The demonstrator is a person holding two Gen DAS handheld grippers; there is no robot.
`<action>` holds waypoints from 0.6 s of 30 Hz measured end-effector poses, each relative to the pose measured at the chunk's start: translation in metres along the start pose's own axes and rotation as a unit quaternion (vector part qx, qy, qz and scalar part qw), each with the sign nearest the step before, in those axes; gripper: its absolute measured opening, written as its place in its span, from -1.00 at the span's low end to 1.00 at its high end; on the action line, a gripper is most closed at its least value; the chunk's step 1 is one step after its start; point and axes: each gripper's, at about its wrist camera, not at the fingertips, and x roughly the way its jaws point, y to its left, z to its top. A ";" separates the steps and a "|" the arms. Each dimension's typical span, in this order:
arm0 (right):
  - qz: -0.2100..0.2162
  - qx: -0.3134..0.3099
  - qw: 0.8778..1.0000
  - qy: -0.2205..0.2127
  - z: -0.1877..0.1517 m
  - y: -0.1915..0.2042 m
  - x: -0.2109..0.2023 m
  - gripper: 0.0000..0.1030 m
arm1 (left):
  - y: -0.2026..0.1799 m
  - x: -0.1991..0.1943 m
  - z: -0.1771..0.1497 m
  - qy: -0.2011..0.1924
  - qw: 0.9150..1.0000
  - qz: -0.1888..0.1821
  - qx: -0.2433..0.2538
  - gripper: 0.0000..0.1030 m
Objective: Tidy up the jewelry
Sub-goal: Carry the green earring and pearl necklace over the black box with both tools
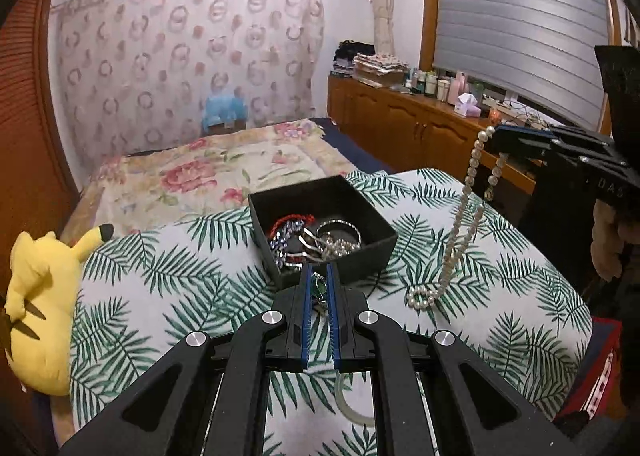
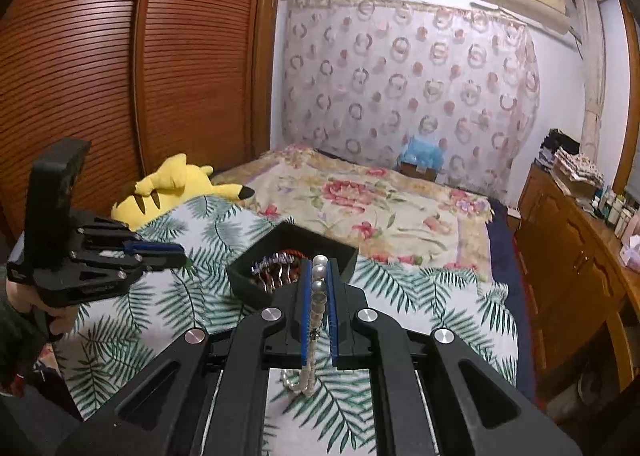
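A black open box [image 1: 372, 252] sits on a palm-leaf cushion [image 1: 180, 288] and holds several bracelets and chains [image 1: 316, 240]. My left gripper [image 1: 320, 276] is shut on a small green-stoned piece of jewelry [image 1: 319, 290], just in front of the box's near wall. My right gripper [image 2: 319, 268] is shut on a pearl necklace [image 2: 319, 288], held up right of the box. In the left wrist view the necklace [image 1: 460, 224] hangs from the right gripper [image 1: 496, 136], its lower end coiled on the cushion. The box [image 2: 248, 280] lies just ahead of the right gripper, with the left gripper [image 2: 182, 254] at its left.
A yellow plush toy [image 1: 36, 304] lies at the cushion's left edge. A floral bedspread [image 1: 224, 172] stretches behind. A wooden sideboard [image 1: 420, 128] with bottles and boxes runs along the right. A clear bangle [image 1: 352, 404] lies on the cushion under my left gripper.
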 end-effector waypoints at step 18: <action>0.032 -0.015 0.998 -0.051 0.093 -0.025 0.006 -0.84 | 0.023 0.030 0.055 -0.004 1.000 -0.015 -0.002 -0.88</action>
